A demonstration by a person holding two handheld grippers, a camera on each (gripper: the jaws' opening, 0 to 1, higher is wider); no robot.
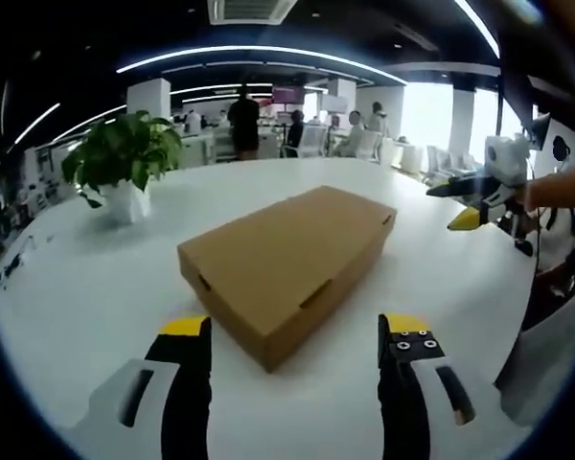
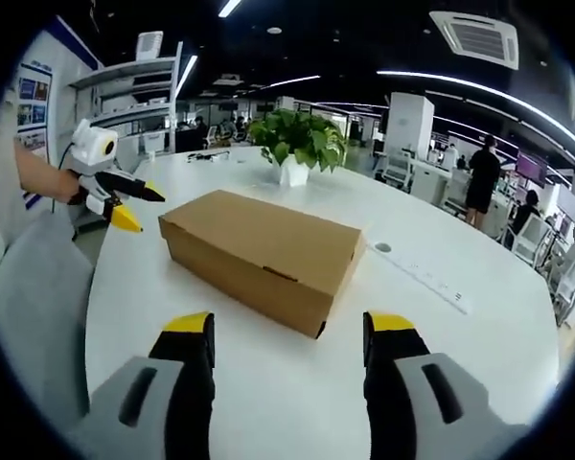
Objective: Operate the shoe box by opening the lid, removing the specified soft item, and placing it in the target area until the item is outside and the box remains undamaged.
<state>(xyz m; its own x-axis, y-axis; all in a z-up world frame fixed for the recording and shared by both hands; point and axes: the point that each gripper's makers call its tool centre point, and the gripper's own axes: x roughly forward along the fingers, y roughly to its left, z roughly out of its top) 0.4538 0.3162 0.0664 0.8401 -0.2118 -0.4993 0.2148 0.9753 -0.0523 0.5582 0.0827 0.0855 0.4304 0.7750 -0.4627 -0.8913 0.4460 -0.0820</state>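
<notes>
Shoe box (image 1: 289,266): plain brown cardboard, lid closed, lying flat near the middle of the white tabletop (image 1: 86,287); no print or label can be read on it.
Left hand-held gripper (image 1: 295,331): jaws spread, empty, short of the box's near corner.
Right hand-held gripper (image 2: 289,326): jaws spread wide, empty, just short of the box.
Potted plant (image 2: 297,144): green leaves in a white pot, beyond the box.
Wall posters (image 2: 29,101): writing too small to read.
Background: people standing and seated at desks.
</notes>
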